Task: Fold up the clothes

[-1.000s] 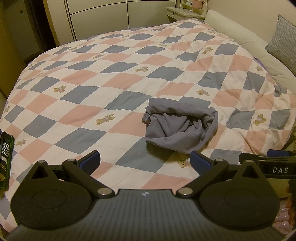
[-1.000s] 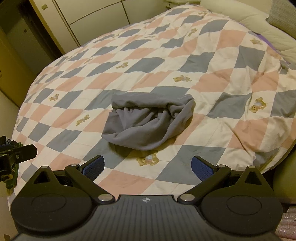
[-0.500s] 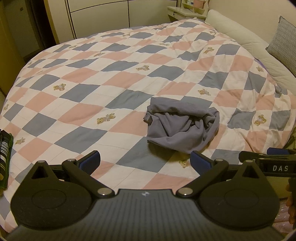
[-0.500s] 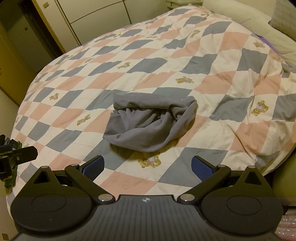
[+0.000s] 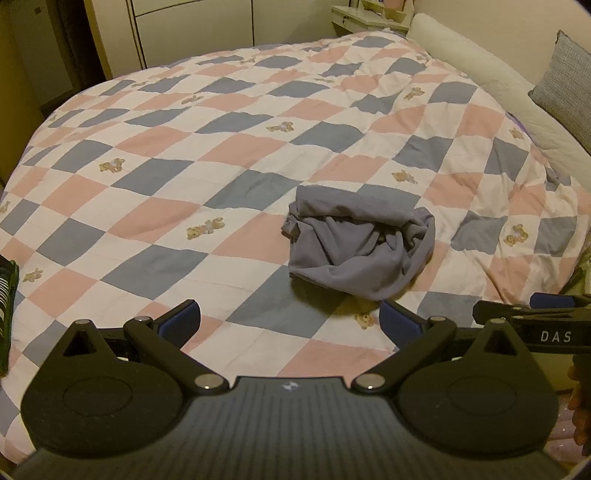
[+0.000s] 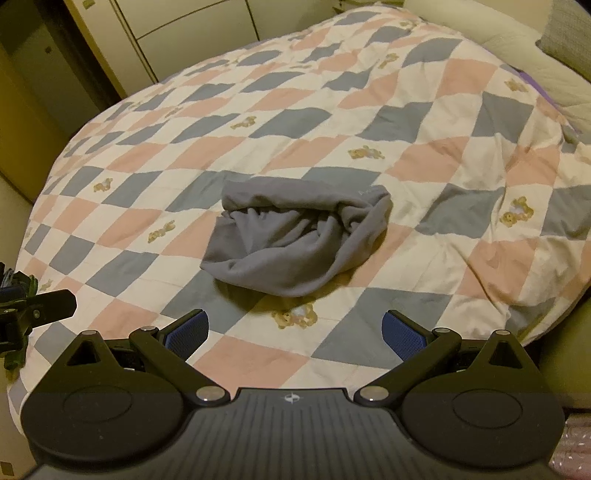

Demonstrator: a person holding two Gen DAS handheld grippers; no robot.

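A crumpled grey garment (image 5: 358, 240) (image 6: 295, 240) lies in a heap on the checked quilt (image 5: 184, 155) (image 6: 461, 155) of a bed. My left gripper (image 5: 290, 321) hovers open over the quilt's near edge, short of the garment and slightly to its left, nothing between its blue pads. My right gripper (image 6: 295, 330) is also open and empty, directly in front of the garment with a gap of quilt between. Each gripper shows at the edge of the other's view: the right one (image 5: 535, 325) and the left one (image 6: 37, 314).
A cream headboard cushion (image 5: 480, 85) and a grey pillow (image 5: 569, 81) line the bed's right side. Cupboard doors (image 5: 192, 33) stand beyond the far edge. A green and white striped object (image 5: 7, 295) lies at the bed's left edge.
Both grippers have drifted slightly, so the garment sits a little lower and nearer in both views. Both stay open; the garment has not been touched.
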